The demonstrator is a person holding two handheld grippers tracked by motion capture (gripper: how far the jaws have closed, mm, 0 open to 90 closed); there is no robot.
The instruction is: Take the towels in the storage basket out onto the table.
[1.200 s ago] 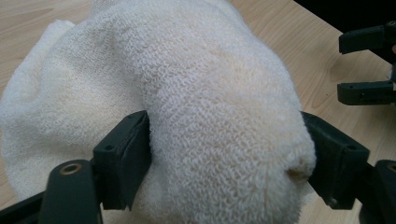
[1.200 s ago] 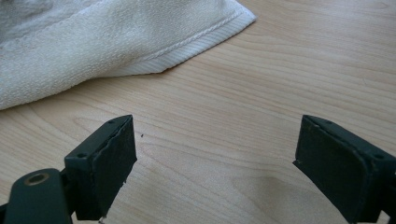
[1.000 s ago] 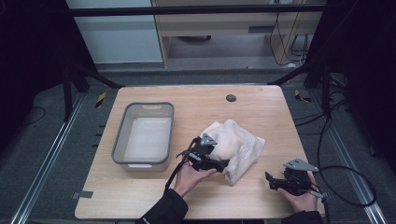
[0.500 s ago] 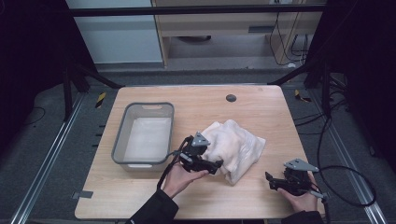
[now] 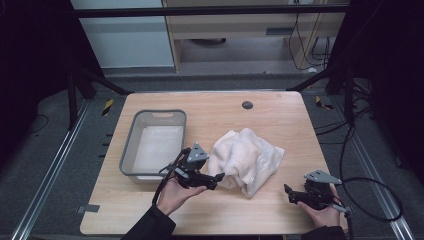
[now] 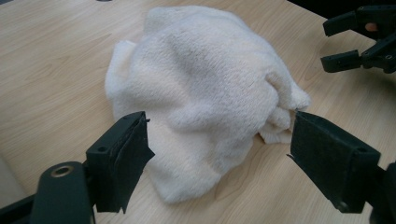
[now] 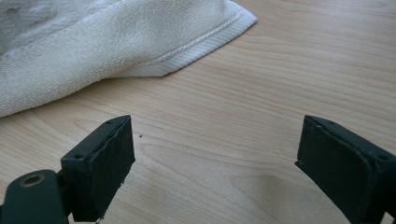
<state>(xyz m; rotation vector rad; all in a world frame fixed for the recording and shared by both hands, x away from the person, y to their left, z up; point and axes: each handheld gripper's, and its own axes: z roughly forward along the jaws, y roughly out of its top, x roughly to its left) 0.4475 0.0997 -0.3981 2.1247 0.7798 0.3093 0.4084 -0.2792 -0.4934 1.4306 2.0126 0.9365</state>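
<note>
**Towel still loose on the table, bin waiting**

Both claws stand apart and hold nothing. Left claw [image 5: 219, 177] hangs just off the near-left edge of the towel [image 5: 246, 159], jaws spread wide, with the cloth ahead of them and no pad pressing on it; those jaws have just been opening a little more, with nothing between them. Right claw [image 5: 288, 191] rests low near the table's [image 5: 280, 115] near-right corner, jaws wide as well, bare wood between them and the towel's hemmed corner [image 7: 205, 46] a short way ahead.

As I judge it, the work is barely begun. I take it that the towel is meant for the bin [image 5: 131, 145], which sits to the left of it, apart from it. The heap lies mid-table, neither spread nor folded, so the grasp and the carry are both left to do.

Stuff and shape: the towel is cream terry, thick and nubbly, bunched into a soft dome with deep folds; its one visible corner shows a flat ribbed hem band. It should sag and trail when lifted. The bin is a grey, translucent plastic tub, rectangular with rounded corners and a pale floor. The table is pale wood-grain laminate, smooth. My pads are matte black blocks.
</note>
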